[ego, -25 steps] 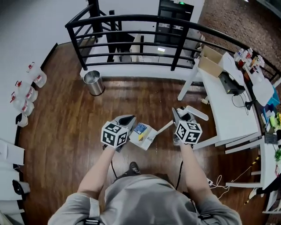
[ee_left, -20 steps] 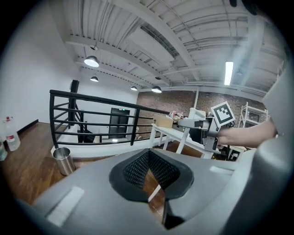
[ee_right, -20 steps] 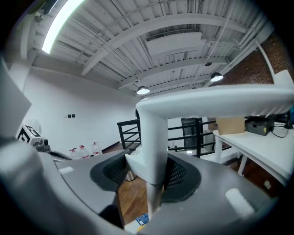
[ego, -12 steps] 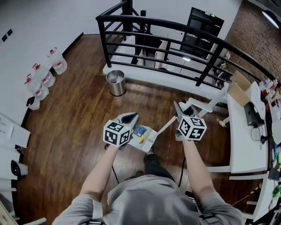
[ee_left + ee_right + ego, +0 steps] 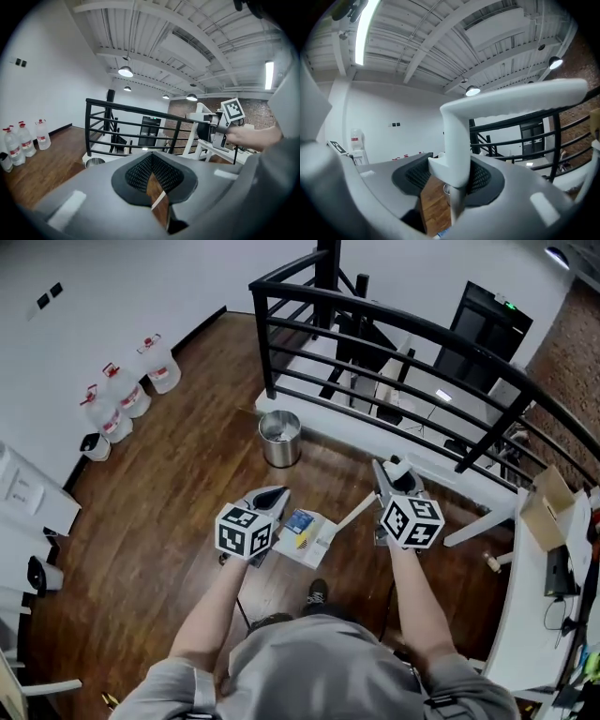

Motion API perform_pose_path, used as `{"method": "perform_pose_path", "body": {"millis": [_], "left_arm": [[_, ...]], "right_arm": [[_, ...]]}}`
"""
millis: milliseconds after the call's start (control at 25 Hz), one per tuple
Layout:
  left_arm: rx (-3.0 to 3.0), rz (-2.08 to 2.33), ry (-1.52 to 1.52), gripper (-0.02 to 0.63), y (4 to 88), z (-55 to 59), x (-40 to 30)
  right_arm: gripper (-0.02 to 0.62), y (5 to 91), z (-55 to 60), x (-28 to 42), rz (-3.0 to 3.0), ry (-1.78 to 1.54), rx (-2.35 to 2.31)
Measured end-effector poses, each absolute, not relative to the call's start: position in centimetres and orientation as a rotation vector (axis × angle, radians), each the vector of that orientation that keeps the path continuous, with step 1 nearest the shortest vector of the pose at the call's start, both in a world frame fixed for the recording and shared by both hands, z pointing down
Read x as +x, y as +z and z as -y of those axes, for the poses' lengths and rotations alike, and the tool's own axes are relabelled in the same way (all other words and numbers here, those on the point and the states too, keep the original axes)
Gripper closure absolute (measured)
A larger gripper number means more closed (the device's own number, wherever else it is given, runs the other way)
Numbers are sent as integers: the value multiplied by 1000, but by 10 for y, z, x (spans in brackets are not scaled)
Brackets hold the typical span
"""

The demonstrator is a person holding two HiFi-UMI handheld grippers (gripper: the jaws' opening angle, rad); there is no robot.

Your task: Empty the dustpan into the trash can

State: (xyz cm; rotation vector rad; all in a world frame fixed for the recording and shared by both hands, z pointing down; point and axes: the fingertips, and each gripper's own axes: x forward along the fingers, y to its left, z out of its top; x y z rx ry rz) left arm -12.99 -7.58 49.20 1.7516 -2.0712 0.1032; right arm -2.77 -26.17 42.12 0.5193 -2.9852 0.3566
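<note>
The white dustpan [image 5: 309, 538] hangs between my two grippers over the wooden floor, with blue and yellow scraps lying in it. My right gripper [image 5: 392, 479] is shut on its long white handle [image 5: 455, 154], which crosses the jaws in the right gripper view. My left gripper [image 5: 270, 498] sits at the pan's left side, its jaws nearly together on a thin white edge [image 5: 159, 201]. The silver trash can [image 5: 280, 439] stands upright by the railing, ahead of the pan, and shows low in the left gripper view as the trash can [image 5: 95, 162].
A black railing [image 5: 394, 343] runs behind the can, with a drop beyond it. Several water jugs [image 5: 122, 395] line the white wall at the left. A white desk [image 5: 534, 615] and a cardboard box [image 5: 548, 498] stand at the right. My shoe [image 5: 317, 594] is under the pan.
I have walked forward with the pan held the same way in both grippers. The trash can has drawn nearer and shifted toward the middle of the head view.
</note>
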Motion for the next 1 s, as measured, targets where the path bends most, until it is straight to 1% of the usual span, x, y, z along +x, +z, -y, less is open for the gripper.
{"method": "perform_pose_path", "body": {"millis": [360, 680, 840, 1000], "left_arm": [[1657, 2193, 108, 601, 467, 123, -235], [1660, 2172, 73, 601, 482, 150, -347], [1702, 2132, 61, 601, 473, 172, -412], [1739, 2096, 43, 601, 468, 188, -460]], "right_arm": [[408, 353, 336, -166, 3099, 280, 401], [408, 332, 376, -278, 3118, 265, 455], [408, 308, 396, -330, 3132, 263, 520], [408, 296, 413, -370, 3133, 264, 598]]}}
